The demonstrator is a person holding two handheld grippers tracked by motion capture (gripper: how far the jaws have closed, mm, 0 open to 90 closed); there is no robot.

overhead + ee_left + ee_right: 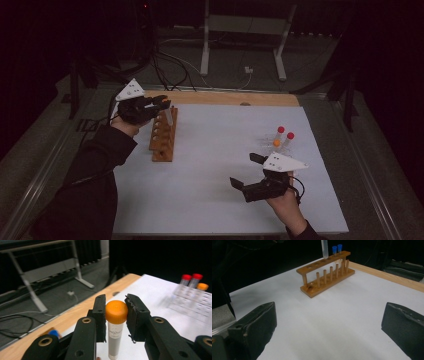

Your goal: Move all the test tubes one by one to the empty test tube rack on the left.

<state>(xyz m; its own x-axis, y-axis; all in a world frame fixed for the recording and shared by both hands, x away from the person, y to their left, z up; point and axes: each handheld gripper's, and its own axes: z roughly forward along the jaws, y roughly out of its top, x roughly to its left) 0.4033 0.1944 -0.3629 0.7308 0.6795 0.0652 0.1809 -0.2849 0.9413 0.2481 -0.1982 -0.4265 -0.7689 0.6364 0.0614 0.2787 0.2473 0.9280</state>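
Over the far end of the rack: my left gripper point(161, 103) hangs above the brown wooden test-tube rack point(164, 135), pinching the orange-capped clear plastic tube point(115, 328) by its cap.

Left tongs: pressed together on the orange cap, one black pad point(100, 312) on each side of it, the tube body hanging free below.

Right tongs: my right gripper point(247, 170) rests low over the white table cover point(215, 150) on the near right side, spread wide with nothing between the pads.

Step in hand: I judge this as carrying the tube to the wooden rack, just short of seating it; its lower end shows above the rack's top board in the right gripper view point(325, 248).

Tube's long axis: close to vertical, slightly tilted in the high view.

Which way it points: cap up, closed end down toward the rack's holes.

Rack neighbours: two blue-capped tubes point(336, 249) already stand at the rack's far end.

Source of tubes: a clear plastic stand point(281, 142) with red-capped and orange-capped tubes sits on the right of the table, near my right hand.

Next move calls for: lining the tube's lower end over an empty hole beside the blue pair, squaring it upright, then lowering straight before I loosen the grip.

Risk: a tilted tube could catch the hole's edge.
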